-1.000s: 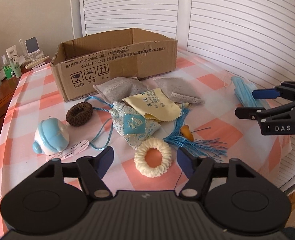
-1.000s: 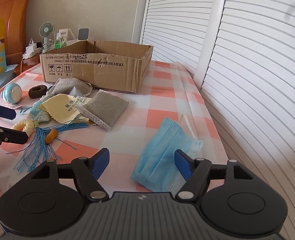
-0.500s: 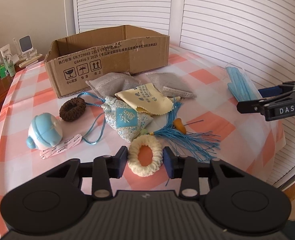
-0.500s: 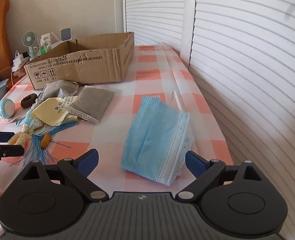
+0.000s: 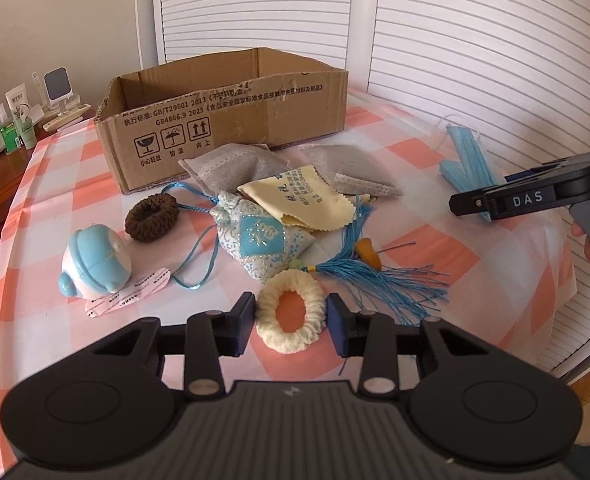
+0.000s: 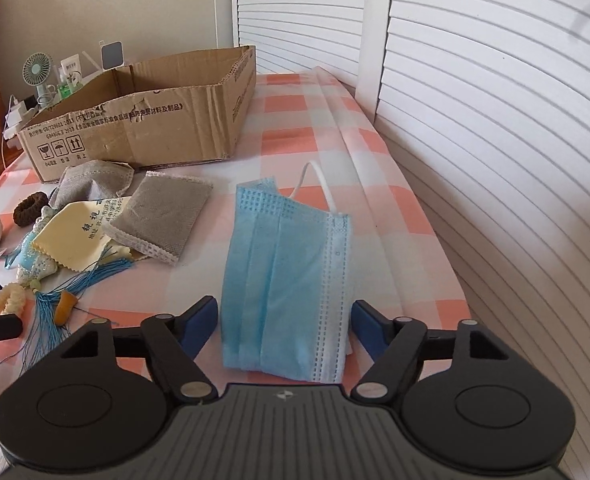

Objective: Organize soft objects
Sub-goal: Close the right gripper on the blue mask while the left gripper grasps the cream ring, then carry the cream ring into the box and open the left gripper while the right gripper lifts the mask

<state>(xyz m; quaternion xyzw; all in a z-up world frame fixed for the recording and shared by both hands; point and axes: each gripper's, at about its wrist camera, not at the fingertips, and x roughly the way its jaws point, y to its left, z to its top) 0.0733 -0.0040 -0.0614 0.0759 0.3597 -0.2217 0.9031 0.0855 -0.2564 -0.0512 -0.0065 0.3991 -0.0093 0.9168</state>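
Both grabs look about to happen at once here. The left gripper has its jaws narrowed right around the cream scrunchie, sitting low centre in the left view, pads just beside or maybe touching its sides; I can't tell if it's actually squeezed yet. The right gripper has its jaws spread wide either side of the near end of the blue face mask, low centre of its view, flat on the checked tabletop. My take: close the left all the way so the ring squashes and doesn't pop out, and watch the blue tassel threads lying right next to it so they don't get dragged along. For the mask, dip low enough to pinch all the folded layers, not just the top one. Cardboard box up top in the left view is the likely drop spot.
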